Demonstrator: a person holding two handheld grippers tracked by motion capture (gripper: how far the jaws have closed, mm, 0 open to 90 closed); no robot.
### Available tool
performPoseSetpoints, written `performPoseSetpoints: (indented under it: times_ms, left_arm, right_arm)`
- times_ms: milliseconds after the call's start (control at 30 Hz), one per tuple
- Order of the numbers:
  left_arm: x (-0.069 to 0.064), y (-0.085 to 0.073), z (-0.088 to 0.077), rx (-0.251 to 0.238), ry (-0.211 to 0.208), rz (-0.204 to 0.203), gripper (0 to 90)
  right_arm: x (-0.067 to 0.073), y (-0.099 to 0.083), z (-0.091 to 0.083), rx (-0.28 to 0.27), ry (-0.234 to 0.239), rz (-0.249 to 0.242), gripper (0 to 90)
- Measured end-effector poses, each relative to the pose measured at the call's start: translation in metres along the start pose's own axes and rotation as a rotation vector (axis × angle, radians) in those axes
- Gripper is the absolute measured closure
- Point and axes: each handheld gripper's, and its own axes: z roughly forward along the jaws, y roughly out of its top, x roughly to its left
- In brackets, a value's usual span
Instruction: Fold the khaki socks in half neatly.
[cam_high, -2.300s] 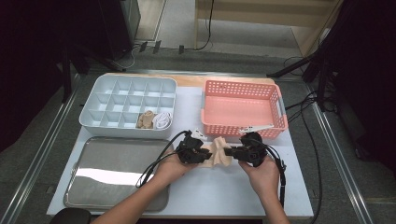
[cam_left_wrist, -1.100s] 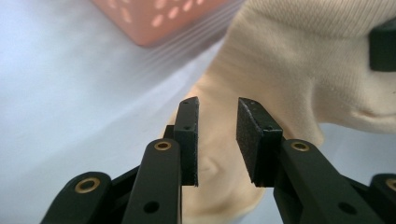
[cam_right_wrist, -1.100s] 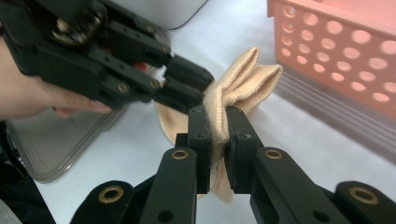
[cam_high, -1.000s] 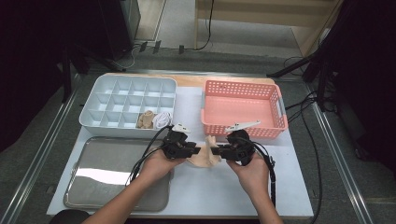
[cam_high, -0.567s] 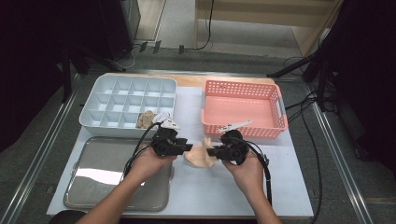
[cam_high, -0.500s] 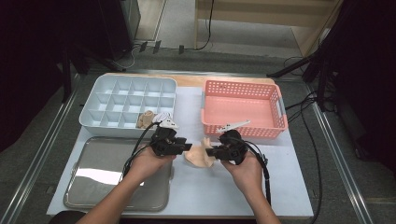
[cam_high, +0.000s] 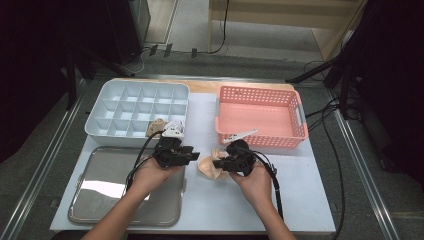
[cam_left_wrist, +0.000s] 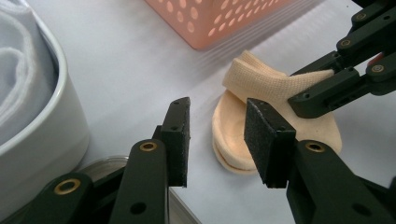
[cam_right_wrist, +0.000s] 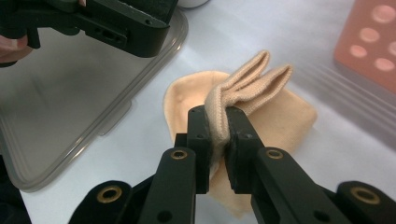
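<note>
White table (cam_high: 210, 200) bears a divided tray (cam_high: 136, 111) holding rolled socks (cam_high: 167, 128), beyond the left gripper (cam_left_wrist: 215, 140). Its empty jaws have just been opening. Right gripper (cam_right_wrist: 215, 135) pinches a beige sock (cam_right_wrist: 261, 100), pink basket (cam_high: 260, 116) just past it.

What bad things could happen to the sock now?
The right gripper pinches only a thin fold of the beige sock, so it might slip out when lifted. The left gripper has just been opening and has nothing between its pads, so the folded sock could flop open again. The pink basket sits close by; a swing could bump it.
</note>
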Motion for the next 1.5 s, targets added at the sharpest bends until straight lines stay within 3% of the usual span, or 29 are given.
performPoseSetpoints:
  times_ms: [367,533,767,1000,1067,1233,1500]
  left_arm:
    - [0.002,-0.006,-0.006,-0.011,0.019,-0.012,61.2]
    - [0.004,-0.007,-0.008,-0.016,0.023,-0.017,61.1]
    - [0.004,-0.007,-0.009,-0.023,0.025,-0.026,61.0]
    - [0.005,-0.007,-0.010,-0.026,0.026,-0.028,61.1]
    - [0.005,-0.007,-0.011,-0.026,0.026,-0.027,61.1]
    - [0.003,-0.007,-0.010,-0.025,0.024,-0.025,61.1]
    - [0.002,-0.008,-0.009,-0.022,0.023,-0.025,61.2]
  right_arm:
    - [0.004,0.003,0.016,0.017,0.016,-0.020,81.2]
    - [0.005,0.005,0.024,0.021,0.026,-0.032,75.4]
    - [0.009,0.007,0.021,-0.001,0.036,-0.047,66.5]
    - [0.014,0.010,0.009,-0.034,0.047,-0.056,64.6]
    - [0.014,0.011,0.005,-0.046,0.049,-0.055,65.6]
    - [0.011,0.010,-0.002,-0.046,0.047,-0.048,78.7]
    - [0.002,0.003,0.007,0.006,0.035,-0.029,89.3]
